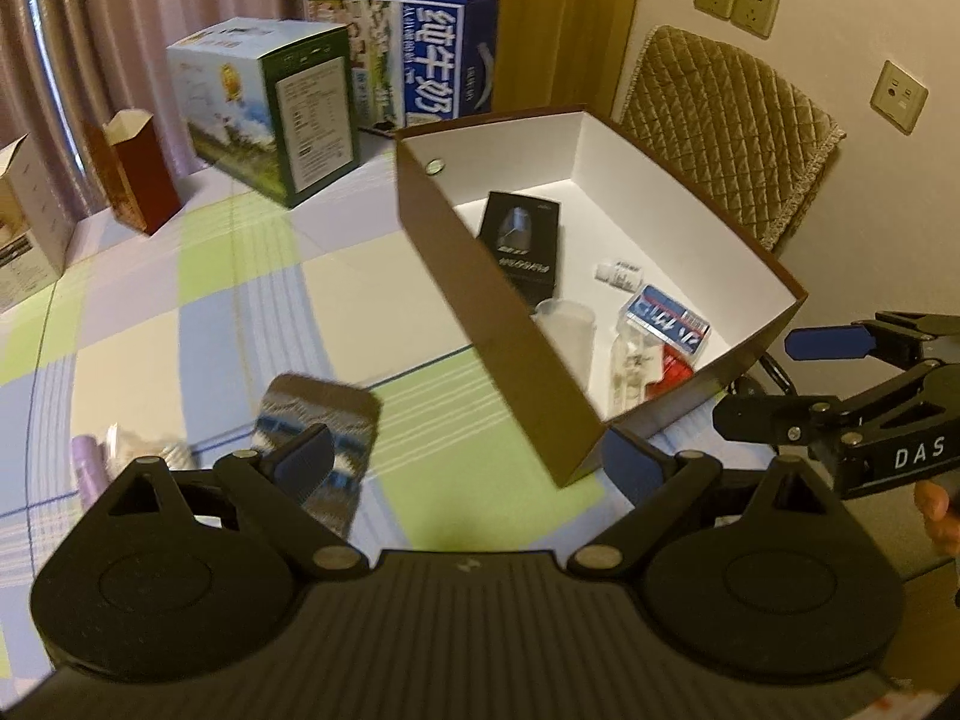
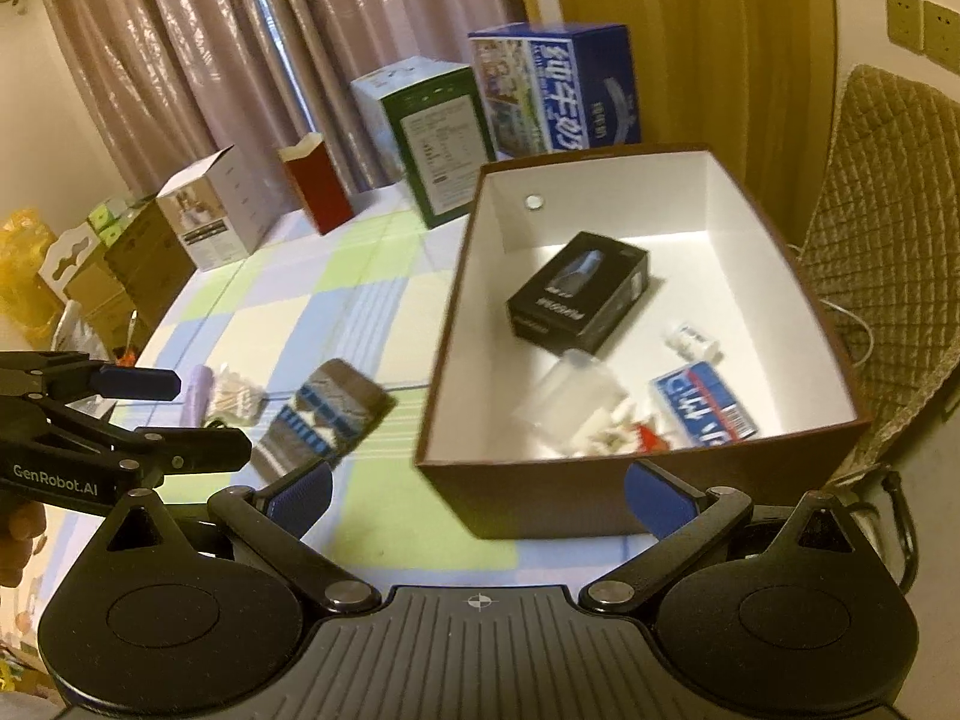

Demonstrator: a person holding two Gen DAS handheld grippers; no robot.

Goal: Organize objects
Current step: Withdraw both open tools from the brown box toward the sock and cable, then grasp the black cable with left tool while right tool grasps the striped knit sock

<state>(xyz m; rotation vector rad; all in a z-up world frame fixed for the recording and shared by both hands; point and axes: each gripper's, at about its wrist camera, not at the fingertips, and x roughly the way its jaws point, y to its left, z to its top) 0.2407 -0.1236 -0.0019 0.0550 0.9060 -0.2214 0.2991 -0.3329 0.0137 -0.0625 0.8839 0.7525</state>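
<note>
A brown box with a white inside (image 1: 510,324) (image 2: 450,324) stands on the checked tablecloth. In it lie a black carton (image 1: 525,246) (image 2: 579,291), a clear plastic cup (image 1: 567,324) (image 2: 570,399), a small white bottle (image 1: 618,272) (image 2: 693,341), a blue-and-red packet (image 1: 669,324) (image 2: 702,405) and a clear bottle (image 1: 627,369). A grey-blue patterned sock (image 1: 327,420) (image 2: 327,417) lies on the cloth left of the box. My left gripper (image 1: 468,465) is open and empty above the sock and box corner. My right gripper (image 2: 477,489) is open and empty before the box's near wall.
A purple tube (image 2: 198,393) and a bag of cotton swabs (image 2: 237,399) lie left of the sock. Milk cartons (image 1: 408,48) (image 2: 555,87), a green box (image 1: 270,108), a red box (image 1: 141,171) and a white box (image 2: 213,210) stand at the back. A padded chair (image 1: 729,132) stands behind the box.
</note>
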